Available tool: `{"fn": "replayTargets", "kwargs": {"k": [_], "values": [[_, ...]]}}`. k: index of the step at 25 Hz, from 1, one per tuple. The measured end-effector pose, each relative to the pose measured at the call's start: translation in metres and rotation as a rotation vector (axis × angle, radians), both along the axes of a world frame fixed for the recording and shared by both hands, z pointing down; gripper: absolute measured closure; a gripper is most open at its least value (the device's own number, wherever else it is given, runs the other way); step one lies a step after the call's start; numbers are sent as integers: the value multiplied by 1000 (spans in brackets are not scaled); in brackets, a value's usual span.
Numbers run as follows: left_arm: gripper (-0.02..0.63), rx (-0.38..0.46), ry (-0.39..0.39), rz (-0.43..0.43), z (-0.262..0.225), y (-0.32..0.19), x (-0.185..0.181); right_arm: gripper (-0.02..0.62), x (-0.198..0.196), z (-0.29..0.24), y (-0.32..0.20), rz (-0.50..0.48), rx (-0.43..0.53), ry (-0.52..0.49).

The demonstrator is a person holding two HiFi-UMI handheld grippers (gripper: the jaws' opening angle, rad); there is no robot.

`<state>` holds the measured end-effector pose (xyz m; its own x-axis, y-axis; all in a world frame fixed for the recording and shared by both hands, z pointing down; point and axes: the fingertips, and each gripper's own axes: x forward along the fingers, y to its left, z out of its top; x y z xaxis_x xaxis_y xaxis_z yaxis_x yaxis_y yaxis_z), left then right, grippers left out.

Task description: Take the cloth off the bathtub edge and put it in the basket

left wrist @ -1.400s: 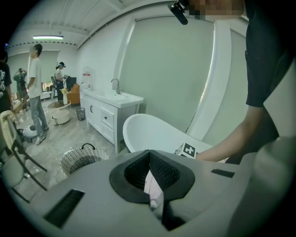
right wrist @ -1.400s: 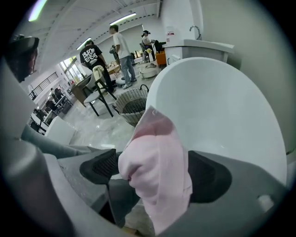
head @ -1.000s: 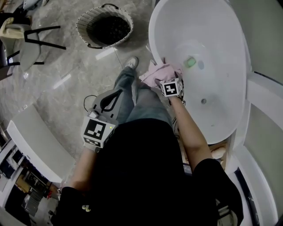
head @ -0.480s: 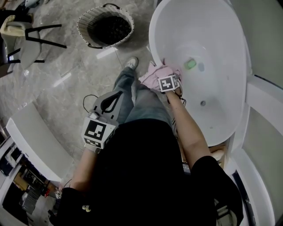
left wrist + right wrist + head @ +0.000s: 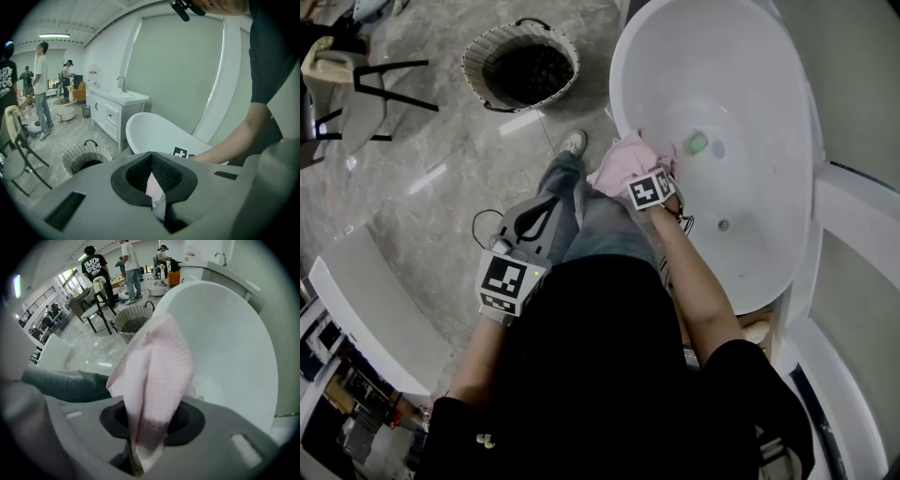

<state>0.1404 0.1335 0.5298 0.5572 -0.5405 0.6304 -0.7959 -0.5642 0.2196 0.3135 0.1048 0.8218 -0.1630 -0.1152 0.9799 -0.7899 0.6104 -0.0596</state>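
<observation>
A pink cloth (image 5: 623, 161) is bunched at the near rim of the white bathtub (image 5: 617, 94). My right gripper (image 5: 636, 176) is at the cloth and its jaws are closing. In the right gripper view the cloth (image 5: 154, 376) runs up from between the jaws of that gripper (image 5: 150, 416), pinched there and standing in folds. The woven basket (image 5: 521, 64) sits on the floor to the left of the tub, and it also shows as the basket (image 5: 133, 317) beyond the cloth. My left gripper (image 5: 534, 214) hangs by the person's leg, shut and holding nothing.
A green object (image 5: 697, 142) lies in the tub's bottom. A black-legged chair (image 5: 356, 84) stands left of the basket, a white bench (image 5: 375, 309) at the lower left. Several people (image 5: 129, 263) stand far across the room. A white vanity (image 5: 115, 110) is behind the tub.
My right gripper has shifted left along the tub rim and closed round the pink cloth, which is now gathered and raised. The left gripper has stayed put.
</observation>
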Motion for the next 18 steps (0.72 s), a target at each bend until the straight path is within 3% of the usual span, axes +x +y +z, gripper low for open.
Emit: {"fn": "replayTargets", "kwargs": {"k": [1,2,9,18], "values": [[592,3,3,-1,-1,-1,-1,493,-3,-7,-1,-4,14,-4],[592,5,5,-3,-2,-2,-1,515,-4,-13,0,-6,23,-7],[592,32,30,10,-15,-7,4,532,1,-42,9,22,32,-48],[592,57,34,15,-27,-9,2,534,-8,-108,7,50,115,-123]]}}
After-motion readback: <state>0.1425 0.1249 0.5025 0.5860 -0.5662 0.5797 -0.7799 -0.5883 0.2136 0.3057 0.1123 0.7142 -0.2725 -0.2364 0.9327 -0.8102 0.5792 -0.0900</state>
